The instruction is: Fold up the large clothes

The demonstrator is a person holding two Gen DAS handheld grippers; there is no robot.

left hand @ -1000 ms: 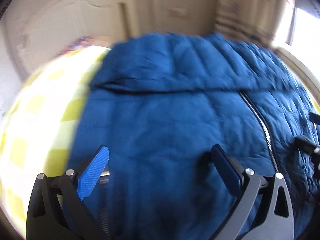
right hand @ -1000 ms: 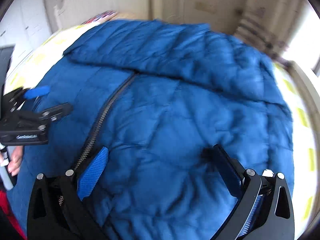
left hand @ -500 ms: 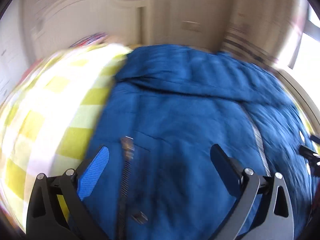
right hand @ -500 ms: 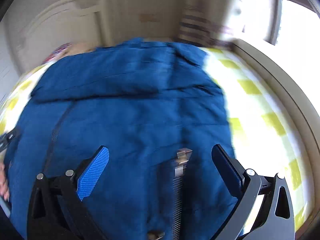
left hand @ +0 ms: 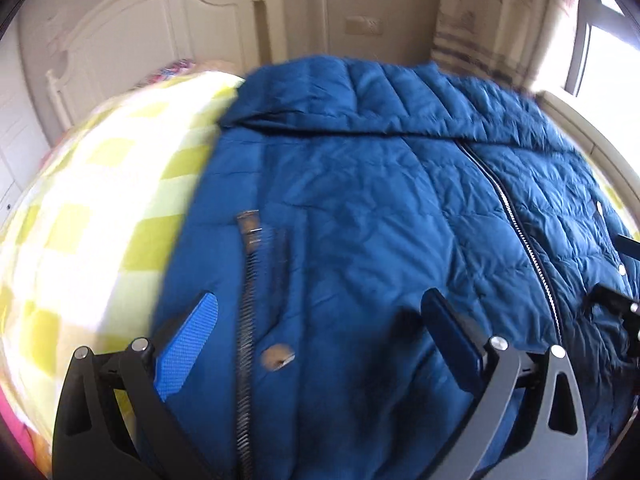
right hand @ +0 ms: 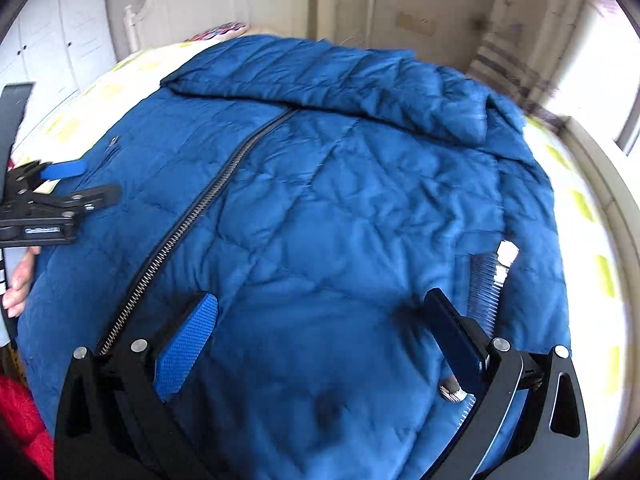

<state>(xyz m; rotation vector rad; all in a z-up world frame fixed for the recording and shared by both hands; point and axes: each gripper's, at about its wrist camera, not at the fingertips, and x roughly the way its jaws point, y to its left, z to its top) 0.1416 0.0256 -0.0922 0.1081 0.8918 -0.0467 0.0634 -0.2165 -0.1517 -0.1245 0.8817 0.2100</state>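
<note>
A large blue quilted jacket lies spread front-up on a bed, its centre zipper closed and its hood folded at the far end. It also fills the right wrist view. My left gripper is open and empty, hovering over the jacket's left side by a pocket zipper. My right gripper is open and empty over the jacket's right side, near the other pocket zipper. The left gripper also shows at the left edge of the right wrist view.
The bed has a yellow-and-white checked sheet. A white headboard and wall stand beyond the jacket. A bright window is at the right. Something red lies at the near left.
Both grippers have swung sideways over the jacket and back: the left one now sits over the left pocket zipper, the right one over the right pocket zipper. Both stayed open.
</note>
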